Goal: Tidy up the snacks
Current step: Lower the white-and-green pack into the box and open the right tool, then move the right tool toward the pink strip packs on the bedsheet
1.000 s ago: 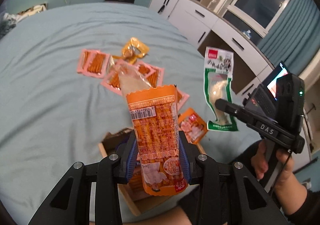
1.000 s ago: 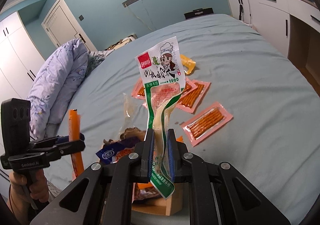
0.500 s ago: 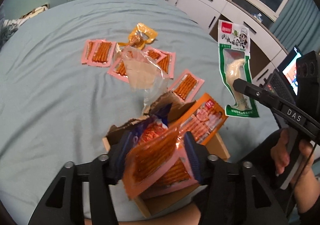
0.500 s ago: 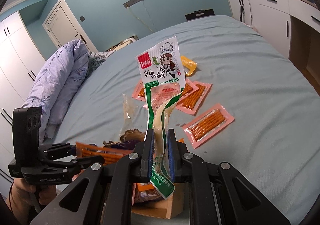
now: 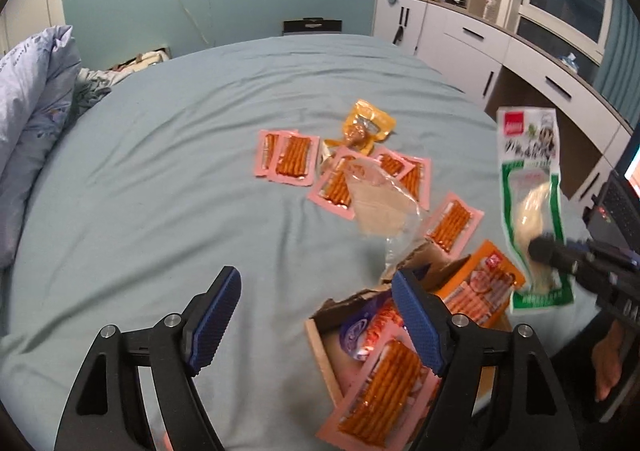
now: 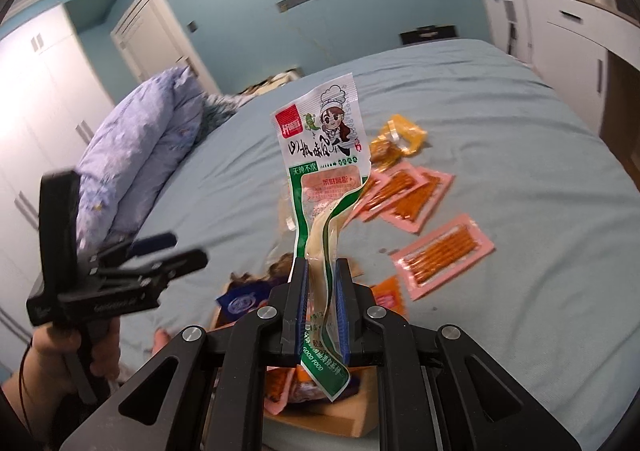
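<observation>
Left claw (image 5: 316,325) has just opened, dropping its orange packet (image 5: 384,395); right claw (image 6: 322,307) grips "GOOD FOOD" pouch (image 6: 324,155).

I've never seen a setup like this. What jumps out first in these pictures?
A tall white-and-green snack packet stands upright, pinched in the right gripper, in the middle of the right wrist view. Behind it, pink packs of orange sticks lie scattered on the pale blue bedsheet. Nearer, the left gripper, whose jaws have just been opening, stands empty beside a wooden box filling with snacks.
</observation>
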The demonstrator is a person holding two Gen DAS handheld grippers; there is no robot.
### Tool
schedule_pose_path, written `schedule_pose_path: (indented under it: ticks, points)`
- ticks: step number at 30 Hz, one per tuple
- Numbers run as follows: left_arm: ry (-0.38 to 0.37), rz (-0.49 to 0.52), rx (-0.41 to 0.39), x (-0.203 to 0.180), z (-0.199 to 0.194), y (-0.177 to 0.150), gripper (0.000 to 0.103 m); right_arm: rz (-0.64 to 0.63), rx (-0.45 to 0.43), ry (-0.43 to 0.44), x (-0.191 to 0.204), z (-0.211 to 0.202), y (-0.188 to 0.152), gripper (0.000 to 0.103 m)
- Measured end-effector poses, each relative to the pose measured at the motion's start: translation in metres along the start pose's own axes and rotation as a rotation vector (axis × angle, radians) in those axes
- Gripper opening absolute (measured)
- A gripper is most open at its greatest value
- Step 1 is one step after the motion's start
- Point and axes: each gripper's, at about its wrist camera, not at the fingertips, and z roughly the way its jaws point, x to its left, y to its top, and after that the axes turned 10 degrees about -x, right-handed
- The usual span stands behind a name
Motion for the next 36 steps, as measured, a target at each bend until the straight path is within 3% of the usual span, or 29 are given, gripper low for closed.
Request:
schedule_pose_path:
  ticks: [6,11,15,17,21,22,28,31,36]
  points:
    - [0.032,0.001,0.015,0.003,0.003,-0.001,0.079,-0.047,0.161,0.122,0.02,0.024,-0.014,0.011]
    - [0.029,-0.028,0.021,0.009,0.003,-0.001,0.079,-0.09,0.285,0.038,0.022,0.047,-0.024,0.014]
    - [0.038,-0.034,0.025,0.011,0.003,-0.002,0.079,-0.047,0.243,0.055,0.018,0.041,-0.014,0.014]
    - [0.041,-0.034,0.024,0.011,0.003,-0.002,0.079,-0.035,0.192,0.015,0.011,0.034,-0.009,0.015]
    - [0.043,-0.033,0.023,0.011,0.002,-0.002,0.079,0.067,0.132,-0.1,-0.012,0.028,-0.002,0.05]
    - [0.043,-0.033,0.021,0.01,0.002,-0.002,0.079,0.093,0.124,-0.116,-0.016,0.026,-0.003,0.053]
    - [0.04,-0.032,0.016,0.01,0.0,-0.002,0.08,0.273,0.124,-0.141,-0.043,0.022,-0.006,0.054]
    - [0.038,-0.04,0.025,0.012,0.0,-0.001,0.08,0.312,0.124,-0.186,-0.054,0.023,-0.006,0.054]
    - [0.044,-0.065,0.023,0.017,-0.002,0.0,0.08,0.356,0.109,-0.183,-0.058,0.017,-0.001,0.054]
